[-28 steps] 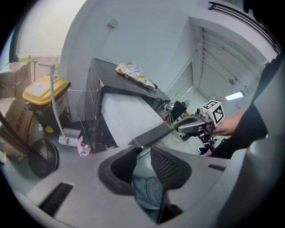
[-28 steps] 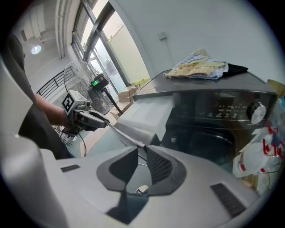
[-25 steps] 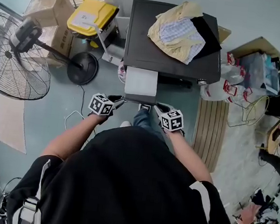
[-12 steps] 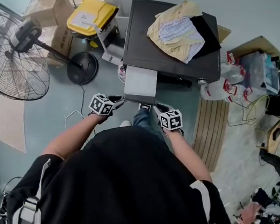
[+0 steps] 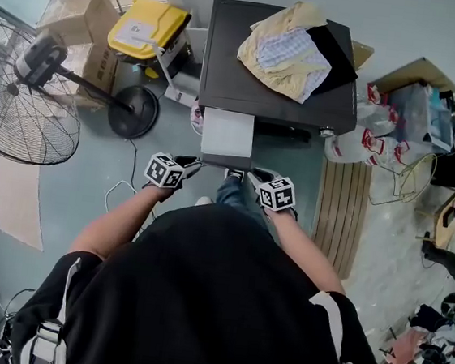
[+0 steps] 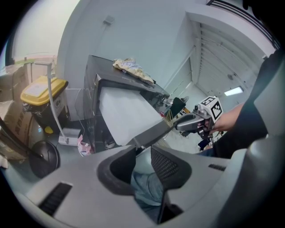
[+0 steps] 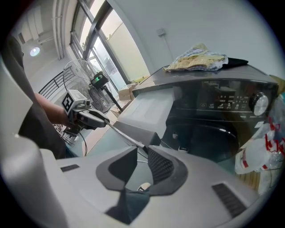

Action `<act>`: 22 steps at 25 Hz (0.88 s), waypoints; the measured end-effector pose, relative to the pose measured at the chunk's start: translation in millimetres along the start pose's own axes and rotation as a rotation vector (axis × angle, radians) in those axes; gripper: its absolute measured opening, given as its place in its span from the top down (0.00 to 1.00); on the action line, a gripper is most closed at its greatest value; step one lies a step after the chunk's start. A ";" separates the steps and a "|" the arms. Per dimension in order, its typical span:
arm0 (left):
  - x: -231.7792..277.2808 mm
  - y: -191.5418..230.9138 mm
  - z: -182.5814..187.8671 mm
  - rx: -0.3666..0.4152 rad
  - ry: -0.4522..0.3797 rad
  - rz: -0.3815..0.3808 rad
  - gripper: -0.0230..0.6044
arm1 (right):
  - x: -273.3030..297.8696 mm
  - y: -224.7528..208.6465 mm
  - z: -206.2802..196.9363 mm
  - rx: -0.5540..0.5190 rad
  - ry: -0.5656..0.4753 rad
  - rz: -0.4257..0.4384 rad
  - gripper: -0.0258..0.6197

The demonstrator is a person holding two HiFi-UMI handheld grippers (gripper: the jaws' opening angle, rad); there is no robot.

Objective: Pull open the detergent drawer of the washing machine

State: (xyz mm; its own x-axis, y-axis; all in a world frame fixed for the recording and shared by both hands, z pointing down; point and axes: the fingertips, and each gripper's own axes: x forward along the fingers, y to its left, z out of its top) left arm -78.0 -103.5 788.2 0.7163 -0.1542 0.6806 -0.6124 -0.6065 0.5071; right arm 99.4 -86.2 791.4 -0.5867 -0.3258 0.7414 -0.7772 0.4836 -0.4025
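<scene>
No text, brand or number is legible in any view. Dark grey washing machine control panel point(image 7: 222, 103), right of centre in the right gripper view: pale markings, too blurred to read. White label point(image 5: 137, 33) on yellow bin lid point(image 5: 171, 17), upper left of head view: unreadable.

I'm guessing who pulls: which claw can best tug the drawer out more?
Left, only just: left claw and right claw both pinch the drawer's front corners, but it sits on the washing machine's left.
</scene>
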 end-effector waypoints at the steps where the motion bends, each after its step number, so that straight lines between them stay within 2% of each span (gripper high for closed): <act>1: -0.2 0.1 0.3 0.002 0.000 0.002 0.79 | 0.0 -0.5 -0.2 0.010 -0.003 0.002 0.85; 7: -4.7 -0.8 1.1 -0.003 -0.003 -0.001 0.79 | -4.1 -2.3 -3.0 0.066 -0.031 0.008 0.84; 12: -16.5 -0.9 2.9 0.003 -0.030 0.000 0.79 | -17.0 -6.7 4.6 0.068 -0.063 -0.029 0.83; 17: -33.8 0.7 13.6 0.001 -0.080 0.017 0.79 | -34.2 -9.2 20.4 0.071 -0.115 -0.056 0.84; 22: -53.8 -1.9 36.7 0.031 -0.144 0.024 0.79 | -53.8 -2.9 45.5 0.061 -0.180 -0.063 0.85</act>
State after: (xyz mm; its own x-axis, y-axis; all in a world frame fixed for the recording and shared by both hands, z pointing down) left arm -103.1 -122.7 731.2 0.7435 -0.2784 0.6081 -0.6210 -0.6250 0.4731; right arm 122.9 -107.0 728.2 -0.5637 -0.4963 0.6603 -0.8227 0.4092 -0.3947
